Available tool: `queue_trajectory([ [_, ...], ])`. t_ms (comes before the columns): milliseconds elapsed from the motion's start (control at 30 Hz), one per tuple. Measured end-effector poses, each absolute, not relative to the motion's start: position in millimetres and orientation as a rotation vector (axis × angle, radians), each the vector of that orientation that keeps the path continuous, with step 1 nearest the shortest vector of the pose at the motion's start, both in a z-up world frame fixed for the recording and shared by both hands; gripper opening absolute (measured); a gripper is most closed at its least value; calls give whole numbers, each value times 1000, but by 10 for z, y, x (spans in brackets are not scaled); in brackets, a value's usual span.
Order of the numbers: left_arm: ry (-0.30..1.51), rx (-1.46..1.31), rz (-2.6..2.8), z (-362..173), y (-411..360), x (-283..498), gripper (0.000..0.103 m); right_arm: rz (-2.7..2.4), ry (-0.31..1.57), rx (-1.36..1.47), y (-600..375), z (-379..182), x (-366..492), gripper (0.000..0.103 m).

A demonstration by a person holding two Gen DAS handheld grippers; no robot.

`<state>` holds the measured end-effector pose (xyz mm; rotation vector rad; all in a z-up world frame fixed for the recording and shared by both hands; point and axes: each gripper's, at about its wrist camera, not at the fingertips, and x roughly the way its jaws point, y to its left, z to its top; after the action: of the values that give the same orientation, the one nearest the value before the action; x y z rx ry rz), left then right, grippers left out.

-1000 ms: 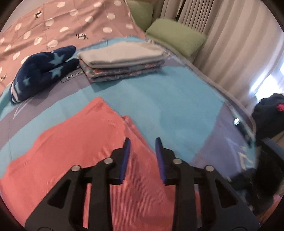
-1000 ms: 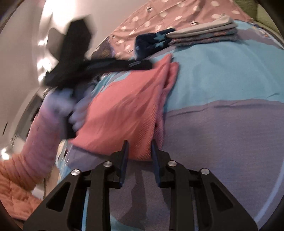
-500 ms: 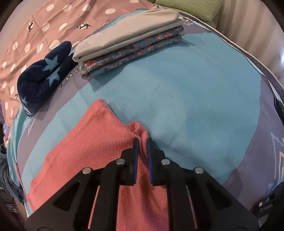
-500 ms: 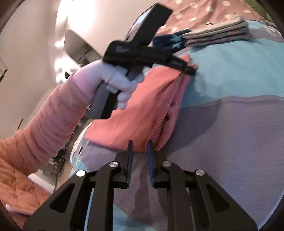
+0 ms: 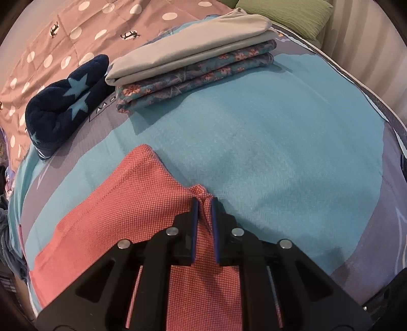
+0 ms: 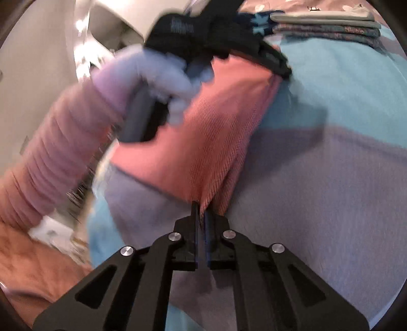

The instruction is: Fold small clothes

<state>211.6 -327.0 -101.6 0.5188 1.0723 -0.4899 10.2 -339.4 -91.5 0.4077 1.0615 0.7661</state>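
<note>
I have the left tool [image 5: 202,203] and the right tool [image 6: 201,210] each clamped on a corner of the coral cloth [image 5: 132,203], which lies on the bed [image 5: 267,142] just ahead of them, so I can carry one edge over evenly.

A bed [image 5: 267,142] with a blue-and-grey cover carries a pink cloth [image 5: 122,211], a folded stack [image 5: 193,61], a starred navy bundle [image 5: 66,101] beside it, and a green pillow [image 5: 287,12].
</note>
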Motion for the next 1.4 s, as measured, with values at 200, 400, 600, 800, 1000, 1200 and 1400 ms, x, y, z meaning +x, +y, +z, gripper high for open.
queue_trajectory([
  [200, 1024, 478, -566, -957, -3176, 2098, 20, 738, 1053, 499, -3497, -924, 116, 2],
  [400, 878, 338, -610, -432, -2664, 1715, 50, 548, 993, 472, -3611, -686, -255, 8],
  [600, 740, 217, -515, -70, -1411, 1065, 68, 447, 880, 398, -3641, -379, -467, 9],
  [800, 727, 46, -256, -239, 286, 380, 69, 454, 836, 233, -3052, -149, -473, 17],
  [1000, 785, -194, -246, -574, 1482, -241, 25, 511, 861, 172, -2345, -183, -113, 23],
  [1200, 791, -210, -326, -807, 1641, -376, 22, 586, 888, 129, -1568, -167, 151, 32],
  [1400, 769, -126, -458, -877, 1426, -201, 25, 665, 933, -15, -942, -193, 204, 35],
])
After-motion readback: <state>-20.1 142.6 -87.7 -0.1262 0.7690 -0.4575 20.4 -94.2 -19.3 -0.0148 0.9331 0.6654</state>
